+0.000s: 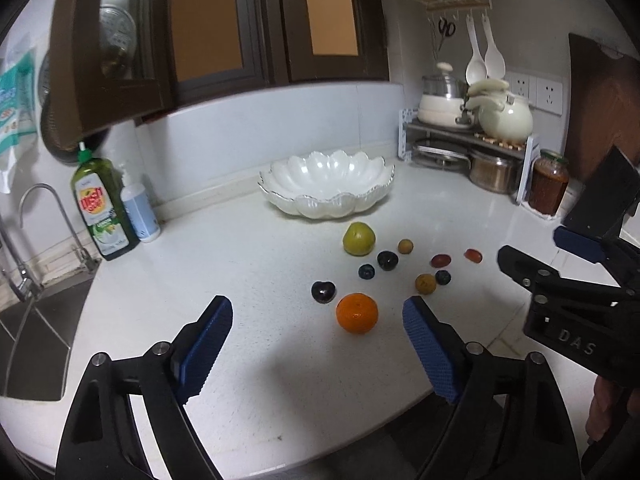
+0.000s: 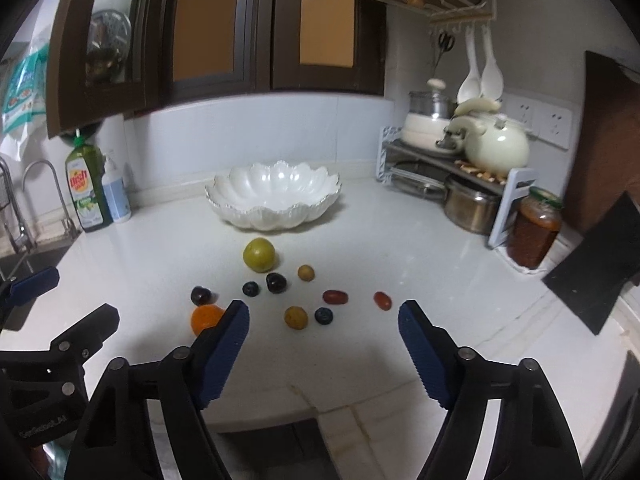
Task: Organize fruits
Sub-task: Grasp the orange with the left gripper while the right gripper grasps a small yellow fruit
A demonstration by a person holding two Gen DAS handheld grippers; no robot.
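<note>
Both grippers hover over the desk (image 1: 260, 240) with jaws standing wide and empty. The left gripper (image 1: 318, 344) has the orange (image 1: 357, 313) just ahead, between its jaws' line, likely its first pick. The right gripper (image 2: 323, 338) faces the small fruits: a yellowish one (image 2: 296, 317) and a blueberry (image 2: 323, 315) just ahead. The white bowl (image 2: 272, 196), well beyond, sits empty, presumably the collecting place.

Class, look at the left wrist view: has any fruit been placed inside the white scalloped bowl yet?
No: the white bowl holds nothing, and the orange, the green fruit and the smaller fruits all lie on the counter in front of it.
</note>
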